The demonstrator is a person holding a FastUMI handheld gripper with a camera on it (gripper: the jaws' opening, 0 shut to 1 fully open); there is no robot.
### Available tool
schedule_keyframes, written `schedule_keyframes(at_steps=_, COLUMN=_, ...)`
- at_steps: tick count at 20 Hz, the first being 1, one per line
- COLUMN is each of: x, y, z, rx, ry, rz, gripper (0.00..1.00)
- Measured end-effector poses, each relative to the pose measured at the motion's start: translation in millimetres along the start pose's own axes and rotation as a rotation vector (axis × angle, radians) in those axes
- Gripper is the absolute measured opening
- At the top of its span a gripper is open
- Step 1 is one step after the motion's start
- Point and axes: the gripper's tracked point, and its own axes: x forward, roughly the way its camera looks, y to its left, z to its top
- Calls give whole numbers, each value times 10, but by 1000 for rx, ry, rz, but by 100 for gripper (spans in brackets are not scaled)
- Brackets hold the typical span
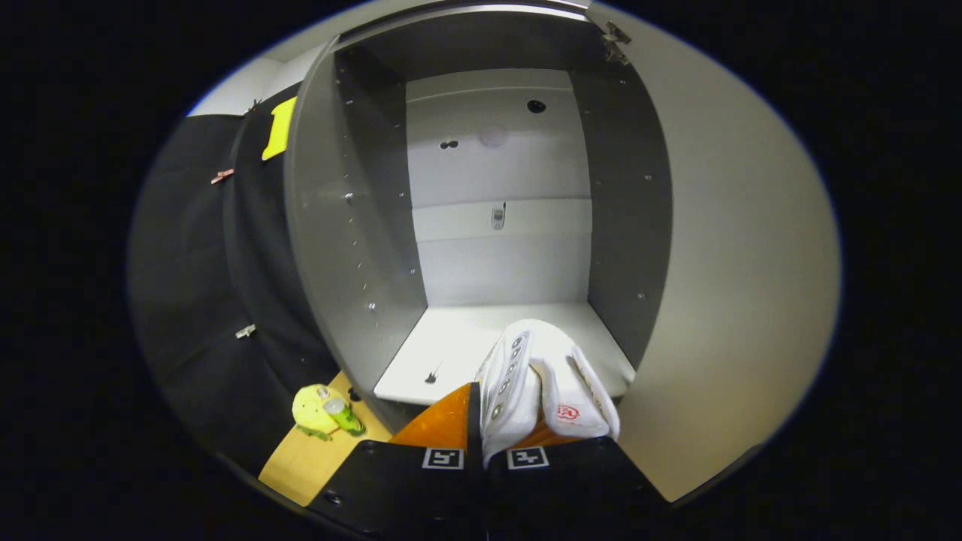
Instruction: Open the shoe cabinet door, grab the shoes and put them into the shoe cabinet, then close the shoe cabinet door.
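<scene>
The shoe cabinet (pixel 353 225) stands open right ahead, grey inside with a pale back panel and a white bottom shelf (pixel 451 346). Its door (pixel 744 263) is swung out wide on the right. My gripper (pixel 485 432) is shut on a white shoe (pixel 537 376), pinching its side wall with the eyelets. The shoe hangs just ahead of the fingers, over the front edge of the bottom shelf, its toe pointing into the cabinet. I cannot tell whether the sole touches the shelf.
Left of the cabinet hangs the black booth cloth (pixel 203 285). Below it, on a wooden surface (pixel 316 451), lie a yellow-green ball-like thing (pixel 312 409) and a small green bottle (pixel 342 415). A hinge (pixel 615 39) sits at the door's top.
</scene>
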Motion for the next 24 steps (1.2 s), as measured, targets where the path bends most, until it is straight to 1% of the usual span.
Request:
schedule_keyframes(at_steps=5, x=794, y=-45, z=180, rx=-46, ry=0, rz=-49, gripper=6)
schedule_keyframes(at_steps=9, x=1336, y=3, z=143, rx=-51, ry=31, rz=-47, gripper=6)
schedule_keyframes(at_steps=13, x=1792, y=22, z=146, rx=-151, ry=30, rz=-62, gripper=6)
schedule_keyframes(at_steps=16, x=2006, y=34, z=108, rx=-215, ry=32, rz=-77, gripper=6)
schedule_keyframes(at_steps=20, x=2198, y=48, z=-165, rx=-224, ry=117, rz=-85, gripper=6)
schedule_keyframes(at_steps=24, x=2301, y=66, z=-348, rx=-229, ry=163, rz=-93, gripper=6)
